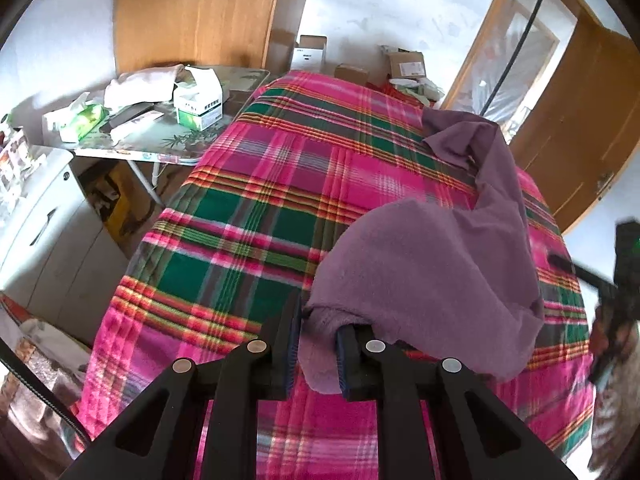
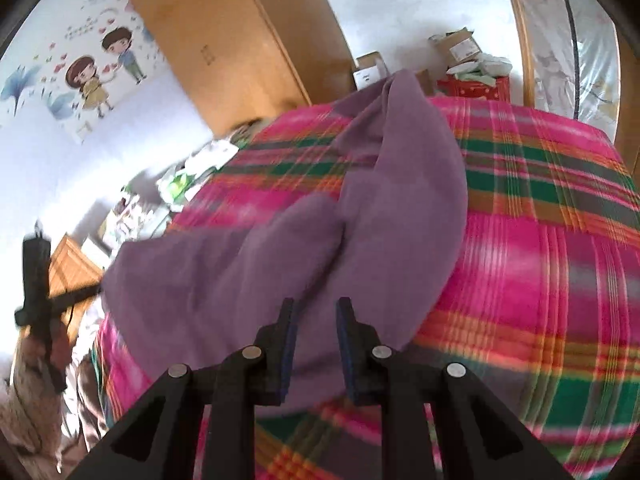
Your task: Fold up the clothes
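Purple fleece garment (image 1: 420,264) heaped at right centre of left wrist frame, on pink-green plaid blanket (image 1: 248,216) covering the bed. Far part of the cloth raised in a peak toward upper right, draped down in a hanging fold; probably lifted for a fold, not lying flat.

Left gripper (image 1: 318,340) at bottom centre, clamped on a thick bunched edge of the garment; fabric wedged between both pads, spilling below. Jaws part-closed only because of the cloth thickness. Grip on the near edge likely meant to anchor or carry that side.

Right gripper (image 2: 316,328) at bottom centre of right wrist frame, jaws parted, nothing pinched; purple cloth lies behind and under the gap, pads not pressing it. Looks released, free to re-grasp elsewhere. Right frame motion-blurred, so contact of the fingertips with the cloth hard to confirm.

Other gripper seen as dark shape at left edge of right frame and right edge of left frame; hands well apart.

Cluttered side table (image 1: 132,148) upper left, wooden wardrobe (image 1: 196,12) at top, boxes beyond the bed. Not task-relevant.

Fold judged early: garment crumpled, no clean edges aligned.
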Available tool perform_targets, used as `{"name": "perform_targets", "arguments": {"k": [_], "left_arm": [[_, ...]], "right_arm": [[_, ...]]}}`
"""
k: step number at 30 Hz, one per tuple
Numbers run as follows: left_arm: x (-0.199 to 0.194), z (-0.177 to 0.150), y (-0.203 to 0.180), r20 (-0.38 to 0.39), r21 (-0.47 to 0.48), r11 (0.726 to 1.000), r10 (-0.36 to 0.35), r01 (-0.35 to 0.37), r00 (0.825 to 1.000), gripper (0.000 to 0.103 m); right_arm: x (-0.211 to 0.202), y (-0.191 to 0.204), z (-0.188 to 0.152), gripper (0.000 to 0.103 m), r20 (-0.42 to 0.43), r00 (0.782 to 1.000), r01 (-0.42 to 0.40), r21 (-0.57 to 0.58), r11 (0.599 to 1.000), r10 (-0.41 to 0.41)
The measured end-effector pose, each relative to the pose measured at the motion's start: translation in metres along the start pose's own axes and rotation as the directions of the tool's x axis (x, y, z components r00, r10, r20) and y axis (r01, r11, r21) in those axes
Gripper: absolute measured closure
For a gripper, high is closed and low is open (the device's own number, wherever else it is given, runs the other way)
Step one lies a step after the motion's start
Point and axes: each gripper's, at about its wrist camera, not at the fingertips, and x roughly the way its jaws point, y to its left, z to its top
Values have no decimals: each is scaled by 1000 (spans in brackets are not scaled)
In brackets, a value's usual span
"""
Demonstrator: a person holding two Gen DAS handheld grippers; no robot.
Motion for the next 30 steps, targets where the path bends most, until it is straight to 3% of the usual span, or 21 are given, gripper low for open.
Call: {"name": "perform_targets", "arguments": {"k": [6,10,15,16,17,19,26,30], "left_arm": [[-7,-7,8,-19,-3,1000,10,-10,1000,86],[-10,-7,6,-20,23,999,28,-27,999,86],[-5,-1,6,-18,26,998,49,-48,999,86],[-4,0,7,-19,23,998,52,-51,998,86],[-2,2,8,-18,21,998,56,-56,998,86],[2,7,9,-12,21,997,70,-70,997,86],[26,41,7,12,40,994,105,-105,994,87],[38,79,-2,82,55,993,96,-100,992,87]], "right_arm": [[35,2,41,76,6,999,-41,11,999,41],[57,6,52,75,-19,999,-44,-11,999,44],[84,7,59,76,-66,992,-105,-3,995,104],[86,7,59,78,-69,991,-117,0,993,117],[87,7,59,92,-70,989,-127,-1,992,127],[85,9,59,97,-62,991,-116,-17,993,115],[41,19,67,98,81,995,-59,-88,994,66],[13,19,77,98,182,983,-24,-84,996,39]]}}
